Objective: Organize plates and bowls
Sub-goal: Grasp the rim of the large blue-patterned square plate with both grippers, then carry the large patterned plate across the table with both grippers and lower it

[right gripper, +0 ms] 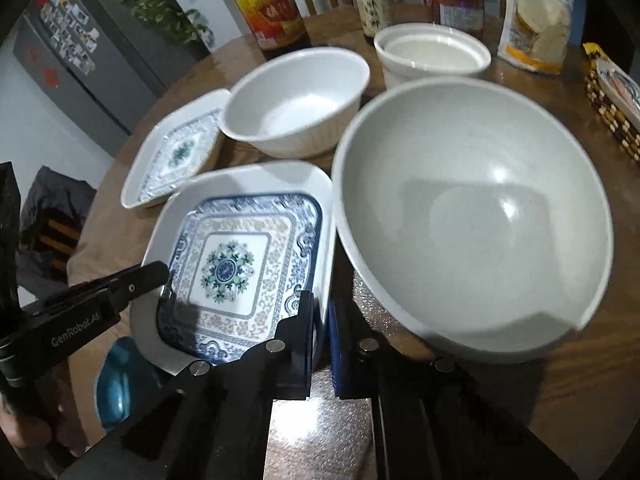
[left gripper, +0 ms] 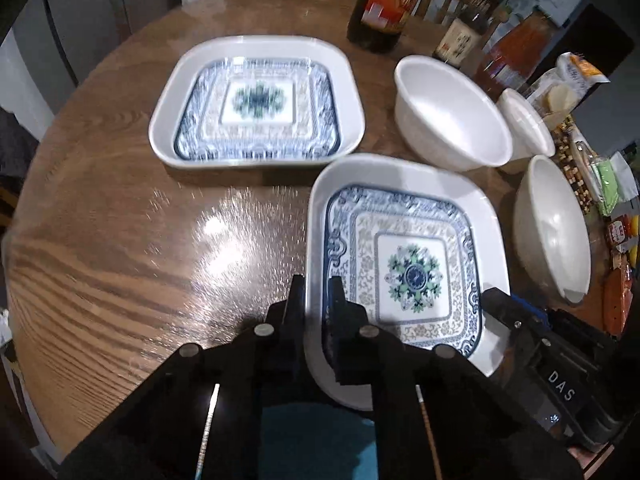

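Two square plates, three white bowls, one round wooden table (left gripper: 120,240).

Left wrist view:
- Near plate (left gripper: 412,264): blue-patterned, white rim, at the table's near edge, one of its near corners jutting past that edge. Left gripper (left gripper: 316,300) is clamped on its left rim, one finger outside the wall, the other inside.
- Far plate (left gripper: 256,104): same pattern, flat on the table beyond and to the left, apart from the near one.
- Bowls, three, down the right side: a mid-size bowl (left gripper: 452,116) just beyond the near plate; a smaller bowl (left gripper: 528,124) to its right, whether touching is unclear; a large bowl (left gripper: 552,232) right of the near plate.
- Right gripper (left gripper: 490,298): enters from the right at the near plate's right rim; its grip does not show here.
- Bottles (left gripper: 384,0) and food packets crowd the far right edge; count unclear.

Right wrist view:
- Right gripper (right gripper: 320,304) is closed on the near plate's (right gripper: 236,264) right rim, the wall pinched between its fingers.
- Left gripper (right gripper: 160,272) reaches the plate's opposite rim.
- Large bowl (right gripper: 472,216) sits just right of the plate, its rim overhanging the plate's edge.
- Mid-size bowl (right gripper: 296,100) and smaller bowl (right gripper: 432,52) stand behind; far plate (right gripper: 176,152) lies left of them.
- Bottles, three, upright along the far edge; one packet (right gripper: 536,20) at far right.
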A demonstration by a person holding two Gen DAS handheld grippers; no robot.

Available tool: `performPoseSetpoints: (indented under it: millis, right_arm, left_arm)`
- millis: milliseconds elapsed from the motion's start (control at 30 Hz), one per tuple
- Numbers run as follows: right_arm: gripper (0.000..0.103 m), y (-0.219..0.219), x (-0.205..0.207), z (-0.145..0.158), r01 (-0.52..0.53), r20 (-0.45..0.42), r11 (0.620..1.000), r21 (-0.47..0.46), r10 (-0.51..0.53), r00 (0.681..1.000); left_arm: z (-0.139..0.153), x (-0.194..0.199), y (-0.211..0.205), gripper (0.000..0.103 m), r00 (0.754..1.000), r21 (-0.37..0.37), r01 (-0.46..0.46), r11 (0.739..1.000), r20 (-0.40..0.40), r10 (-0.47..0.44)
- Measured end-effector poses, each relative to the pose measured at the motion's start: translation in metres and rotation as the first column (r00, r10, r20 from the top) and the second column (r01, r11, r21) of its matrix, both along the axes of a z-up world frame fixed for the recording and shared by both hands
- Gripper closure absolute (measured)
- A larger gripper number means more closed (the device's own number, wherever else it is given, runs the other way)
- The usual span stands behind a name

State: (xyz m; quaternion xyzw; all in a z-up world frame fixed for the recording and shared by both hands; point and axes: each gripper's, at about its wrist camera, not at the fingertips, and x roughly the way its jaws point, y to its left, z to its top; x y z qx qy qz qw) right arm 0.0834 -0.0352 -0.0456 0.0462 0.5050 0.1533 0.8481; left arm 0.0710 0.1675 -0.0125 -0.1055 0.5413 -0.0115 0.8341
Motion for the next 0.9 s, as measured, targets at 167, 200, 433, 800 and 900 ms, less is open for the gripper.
performPoseSetpoints:
  millis: [167,200,433,800,900]
  right_arm:
    - [0.094,-0.005,-0.011,0.023,-0.005,0.036,0.999,0.048,0.004,0.999]
    - [0.094,-0.005,-0.012,0.026,-0.007,0.040,0.998,0.058,0.005,0.999]
    - [0.094,-0.015,-0.050,0.066,-0.043,0.140,0.994,0.104,0.028,0.990]
    - [0.094,-0.104,-0.123,0.063,0.034,0.113,0.996,0.088,-0.044,0.993]
    - [0.094,-0.128,-0.134,0.057,0.060,0.090,0.995,0.074,-0.066,0.994]
  left_arm:
    - [0.032,-0.014,0.005,0.094,0.997,0.022,0.000,1.000,0.080,-0.001]
    - [0.036,-0.017,0.004,0.094,0.996,0.022,-0.003,1.000,0.088,0.001]
    - [0.078,-0.051,-0.009,0.094,0.982,0.051,-0.024,0.998,0.188,0.014]
    - [0.067,-0.111,-0.098,0.094,0.984,0.003,0.087,0.996,0.159,-0.087]
    - [0.055,-0.118,-0.127,0.094,0.983,0.007,0.131,0.991,0.127,-0.131]
